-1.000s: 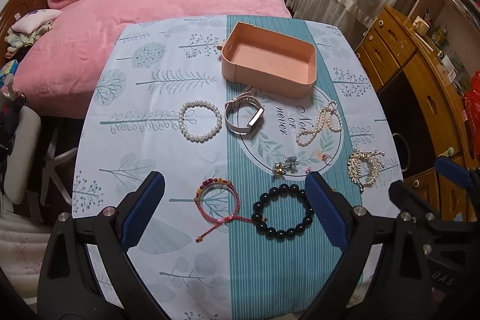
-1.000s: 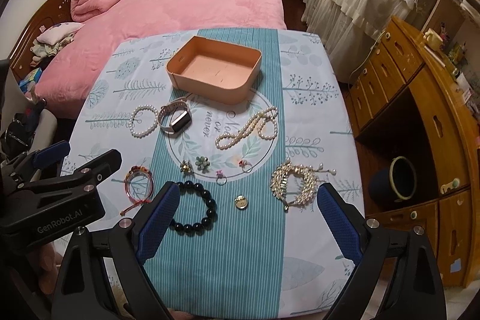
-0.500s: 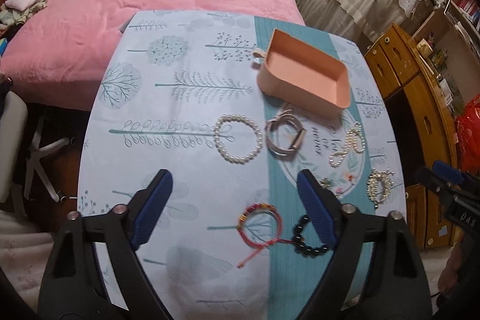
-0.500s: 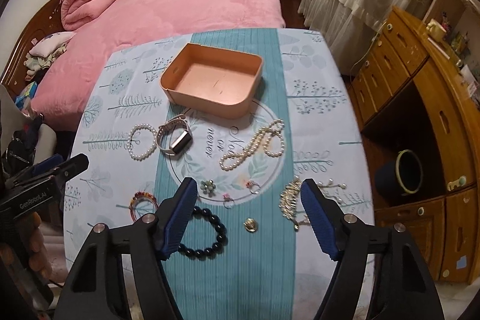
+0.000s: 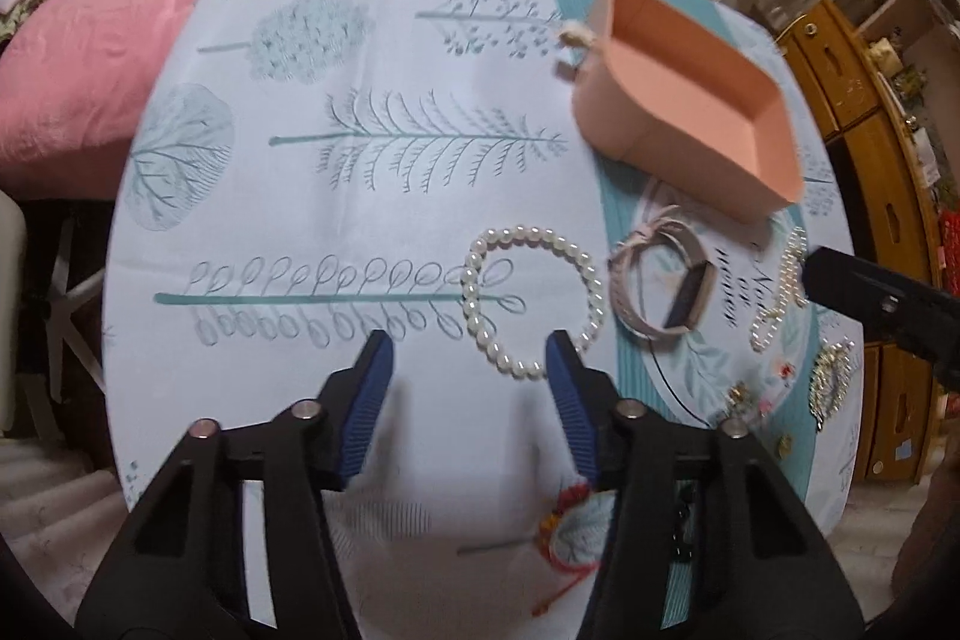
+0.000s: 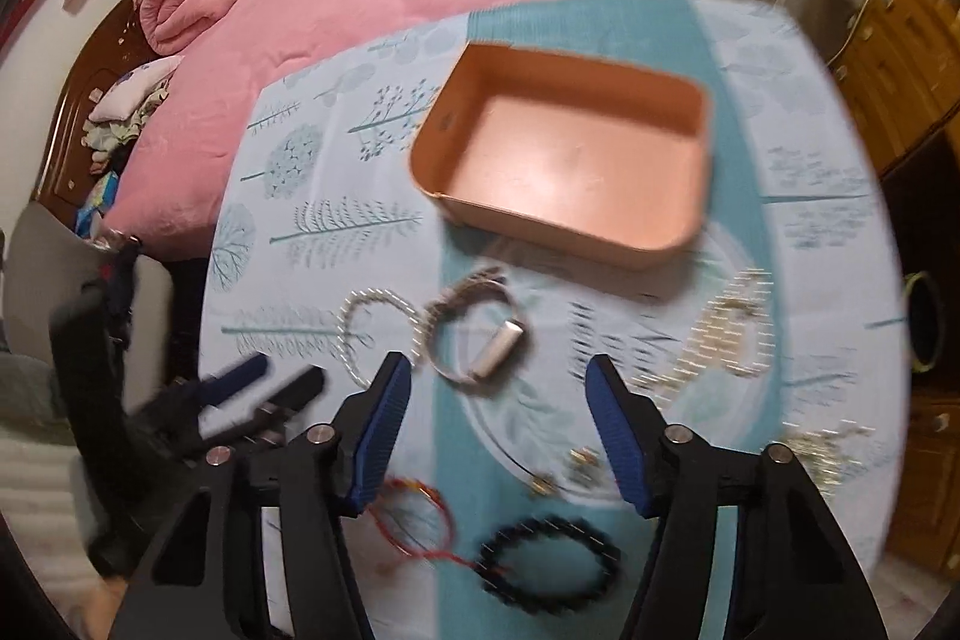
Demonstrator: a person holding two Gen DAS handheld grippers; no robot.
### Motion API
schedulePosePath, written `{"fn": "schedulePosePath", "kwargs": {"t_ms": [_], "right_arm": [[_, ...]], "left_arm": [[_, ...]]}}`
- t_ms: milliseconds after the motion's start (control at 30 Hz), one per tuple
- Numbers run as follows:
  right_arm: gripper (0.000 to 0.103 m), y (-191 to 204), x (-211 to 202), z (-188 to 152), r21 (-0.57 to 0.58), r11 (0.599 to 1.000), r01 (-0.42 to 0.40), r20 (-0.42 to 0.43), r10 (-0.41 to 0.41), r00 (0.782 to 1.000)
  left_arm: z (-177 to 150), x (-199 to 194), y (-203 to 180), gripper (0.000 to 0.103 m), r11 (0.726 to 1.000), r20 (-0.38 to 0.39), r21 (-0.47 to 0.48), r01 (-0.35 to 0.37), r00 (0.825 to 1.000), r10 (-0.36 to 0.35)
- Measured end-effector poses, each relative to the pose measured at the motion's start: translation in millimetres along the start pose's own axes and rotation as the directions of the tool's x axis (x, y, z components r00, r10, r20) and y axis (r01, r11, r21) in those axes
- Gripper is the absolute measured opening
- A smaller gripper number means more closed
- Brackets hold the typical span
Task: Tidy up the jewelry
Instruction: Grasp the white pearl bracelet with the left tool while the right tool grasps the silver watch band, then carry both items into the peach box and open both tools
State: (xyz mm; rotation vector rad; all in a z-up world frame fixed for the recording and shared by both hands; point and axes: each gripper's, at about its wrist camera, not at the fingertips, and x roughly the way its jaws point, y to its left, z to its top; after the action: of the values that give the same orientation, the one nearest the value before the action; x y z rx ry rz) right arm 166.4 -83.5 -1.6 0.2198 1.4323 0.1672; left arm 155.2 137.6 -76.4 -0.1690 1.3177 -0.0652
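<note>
On the counter (image 5: 360, 232), under a tree-printed cloth, I have the jewelry laid out loose in front of the empty peach box (image 5: 690, 112), which I take to be where it all belongs. Going left to right: my left gripper (image 5: 468, 352) is closing on nothing, its blue pads just short of the white pearl bracelet (image 5: 528, 304), probably my first pick. Beside that lies the pink-strapped watch (image 5: 660, 286), then a pearl necklace (image 5: 780, 292) over cursive lettering too blurred to read. My right gripper (image 6: 498, 388) is closing too, empty, poised near the watch. A red cord bracelet (image 6: 414, 520) and black bead bracelet (image 6: 546, 562) lie nearest me.
</note>
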Motion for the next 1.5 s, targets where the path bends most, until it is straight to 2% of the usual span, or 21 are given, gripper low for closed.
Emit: {"fn": "schedulePosePath", "kwargs": {"t_ms": [167,367,400,533,567,600,700,767,800,900,933,1133,1233,1367,1500], "right_arm": [[0.05,-4,56,27,0.136,0.988,-0.067,-0.087,0.08,0.993],[0.046,-8,101,39,0.213,0.976,-0.046,-0.149,0.079,0.986],[0.042,-6,106,39,0.213,0.976,-0.041,-0.147,0.073,0.986],[0.039,5,118,46,0.187,0.982,0.019,-0.149,0.009,0.989],[0.032,12,121,48,0.161,0.986,0.036,-0.15,-0.012,0.989],[0.03,17,122,48,0.137,0.989,0.06,-0.148,-0.04,0.988],[0.011,25,124,43,0.081,0.994,0.077,-0.152,-0.064,0.986],[0.01,26,123,38,0.062,0.995,0.072,-0.145,-0.062,0.987],[0.009,26,121,36,0.055,0.997,0.06,-0.14,-0.052,0.989],[0.009,23,105,27,0.039,0.999,0.028,-0.108,-0.024,0.994],[0.009,20,96,23,0.038,0.999,0.017,-0.103,-0.013,0.995],[0.009,1,46,11,0.046,0.997,-0.068,-0.048,0.07,0.996],[0.009,-4,18,4,0.013,0.998,-0.068,-0.012,0.068,0.998],[0.009,-19,-15,4,-0.007,0.997,-0.083,0.019,0.083,0.996],[0.009,-40,-49,16,-0.006,0.994,-0.111,0.094,0.111,0.989]], "left_arm": [[16,22,-3,0.041,1.0,-0.038,0.005,-0.019,0.999,0.019],[25,34,-8,0.041,1.0,-0.066,0.019,-0.02,0.998,0.021],[26,36,-9,0.041,1.0,-0.071,0.021,-0.015,0.997,0.016],[27,41,-10,0.041,1.0,-0.085,0.022,-0.014,0.996,0.016],[26,42,-10,0.041,1.0,-0.087,0.021,-0.016,0.996,0.018],[27,43,-9,0.041,1.0,-0.09,0.02,-0.017,0.996,0.019],[27,44,-9,0.041,0.999,-0.086,0.028,-0.02,0.996,0.022],[27,45,-11,0.041,0.999,-0.082,0.039,-0.028,0.996,0.031],[26,45,-13,0.039,0.998,-0.077,0.049,-0.039,0.996,0.043],[24,46,-21,0.013,0.989,-0.05,0.099,-0.112,0.992,0.118],[24,46,-22,0.005,0.988,-0.046,0.104,-0.116,0.992,0.121],[23,40,-19,0.005,0.995,-0.051,0.069,-0.073,0.996,0.077],[26,18,-24,0.005,0.995,0.003,0.075,-0.061,0.998,0.061],[34,-18,-43,0.005,0.993,0.061,0.121,-0.012,0.998,0.004],[56,-59,-71,0.005,0.982,0.144,0.187,0.033,0.988,-0.06]]}}
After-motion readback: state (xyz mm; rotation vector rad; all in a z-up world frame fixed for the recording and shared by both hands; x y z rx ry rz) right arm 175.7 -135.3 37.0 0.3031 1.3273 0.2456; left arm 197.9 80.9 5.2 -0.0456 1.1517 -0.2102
